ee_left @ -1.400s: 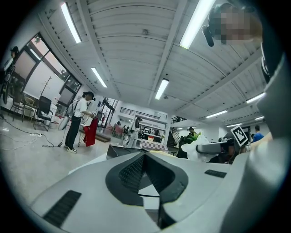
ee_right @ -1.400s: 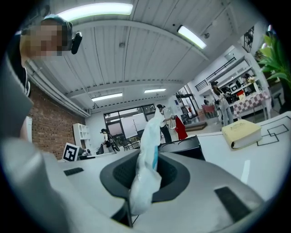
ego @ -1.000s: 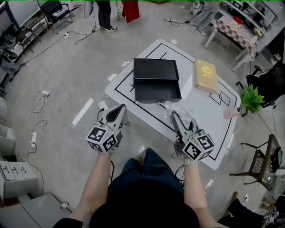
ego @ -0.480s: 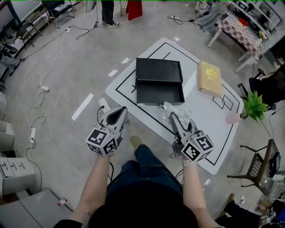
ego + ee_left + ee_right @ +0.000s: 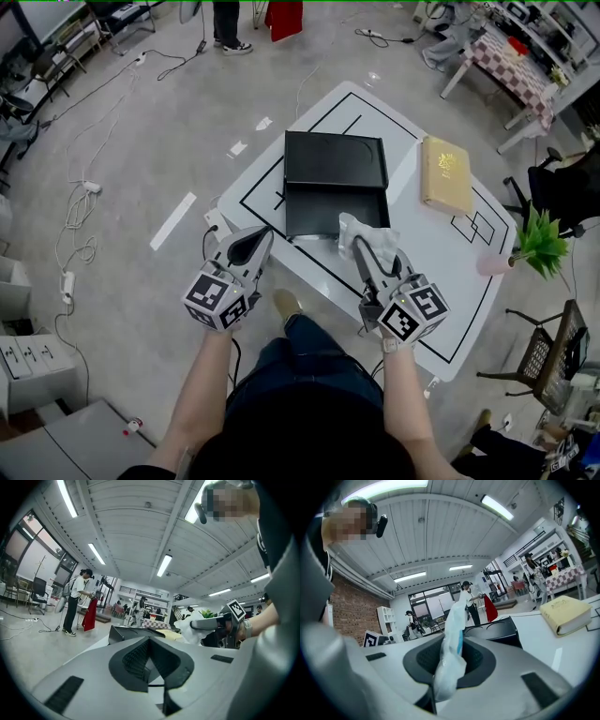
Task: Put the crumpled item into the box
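The right gripper (image 5: pixel 360 249) pinches the crumpled item (image 5: pixel 368 232) at the box's (image 5: pixel 335 173) near right corner; the left gripper (image 5: pixel 247 242) has its jaws together, empty.

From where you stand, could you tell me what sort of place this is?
Probably an open lab or workshop: cables trail across the floor, strip lights overhead, a white marked table mid-room.

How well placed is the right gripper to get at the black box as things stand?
Probably yes, it can. The right gripper, shut on the crumpled white item, hovers by the near edge of the open box with nothing between them. The left gripper sits off to the side, out of the way.
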{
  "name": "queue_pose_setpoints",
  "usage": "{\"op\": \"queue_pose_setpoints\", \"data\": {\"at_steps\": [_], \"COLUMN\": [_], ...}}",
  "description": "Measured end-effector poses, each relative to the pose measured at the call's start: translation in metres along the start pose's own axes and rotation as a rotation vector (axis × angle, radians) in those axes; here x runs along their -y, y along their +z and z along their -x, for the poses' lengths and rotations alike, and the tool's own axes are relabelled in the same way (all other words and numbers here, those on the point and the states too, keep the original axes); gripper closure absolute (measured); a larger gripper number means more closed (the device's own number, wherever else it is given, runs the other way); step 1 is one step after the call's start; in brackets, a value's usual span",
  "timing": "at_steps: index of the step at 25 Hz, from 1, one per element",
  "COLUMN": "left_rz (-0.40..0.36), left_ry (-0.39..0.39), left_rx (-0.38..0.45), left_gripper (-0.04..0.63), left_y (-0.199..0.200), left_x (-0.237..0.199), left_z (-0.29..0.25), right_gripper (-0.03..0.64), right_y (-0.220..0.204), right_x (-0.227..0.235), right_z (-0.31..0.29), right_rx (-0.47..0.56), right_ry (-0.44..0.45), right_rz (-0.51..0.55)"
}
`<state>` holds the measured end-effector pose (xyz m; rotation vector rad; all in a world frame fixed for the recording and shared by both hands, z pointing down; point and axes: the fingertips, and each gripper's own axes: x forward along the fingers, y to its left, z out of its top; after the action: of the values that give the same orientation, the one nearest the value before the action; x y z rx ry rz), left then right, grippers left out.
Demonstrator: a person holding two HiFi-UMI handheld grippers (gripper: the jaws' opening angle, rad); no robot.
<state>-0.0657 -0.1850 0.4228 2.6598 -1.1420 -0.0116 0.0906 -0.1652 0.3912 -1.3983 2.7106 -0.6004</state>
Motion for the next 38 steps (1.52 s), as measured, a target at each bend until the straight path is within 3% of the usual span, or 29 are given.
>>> {"op": "queue_pose_setpoints", "data": {"at_steps": [18, 26, 38], "left_rz": [-0.024, -0.031, -0.033], "left_ry": [0.014, 0.043, 0.061], "left_rx": [-0.010, -0.011, -0.028], "left_gripper": [0.584, 0.584, 0.584], "left_y": [0.005, 0.000, -0.011], "left_x": [-0.034, -0.048, -0.060], "left_z": [-0.038, -0.041, -0.050], "right_gripper": [0.558, 0.557, 0.554], "right_y": [0.012, -0.004, -0.028], "right_x": [0.034, 0.049, 0.057], "right_z": [-0.056, -0.076, -0.102], "right_rx": [-0.047, -0.141, -0.292], "right_ry": [-0.052, -0.101, -0.106], "right_rz": [0.060, 0.074, 0.111]}}
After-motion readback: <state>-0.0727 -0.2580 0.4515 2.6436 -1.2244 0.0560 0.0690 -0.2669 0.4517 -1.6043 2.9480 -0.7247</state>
